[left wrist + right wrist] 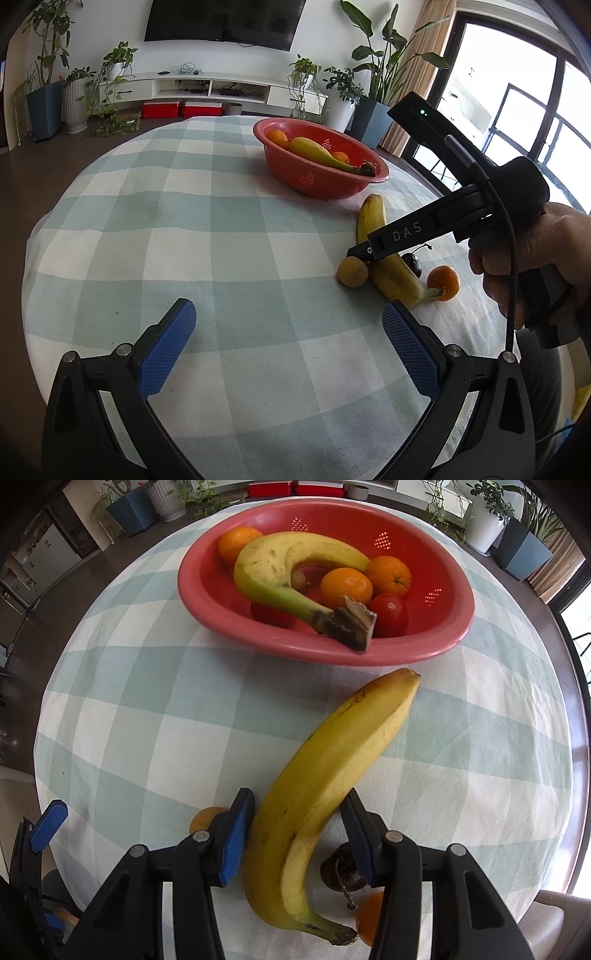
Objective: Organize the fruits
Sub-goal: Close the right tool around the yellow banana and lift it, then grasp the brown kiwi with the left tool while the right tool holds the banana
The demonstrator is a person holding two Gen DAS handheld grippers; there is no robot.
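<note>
- Banana (325, 797) lies on the checked counter (147, 716), just short of the red bowl (458, 635); long axis runs from stem, near me, away towards the bowl.
- My right gripper (295, 834) points steeply down and straddles it across that axis, one pad each side. Pads look close to the peel, a sliver of gap on the right; not yet a grip, I judge.
- Left gripper (288, 347) hangs wide open over bare cloth, well apart (right hand is clearly nearer).
- Small brown fruit (352, 272) sits just beside my left pad: could get nudged.
</note>
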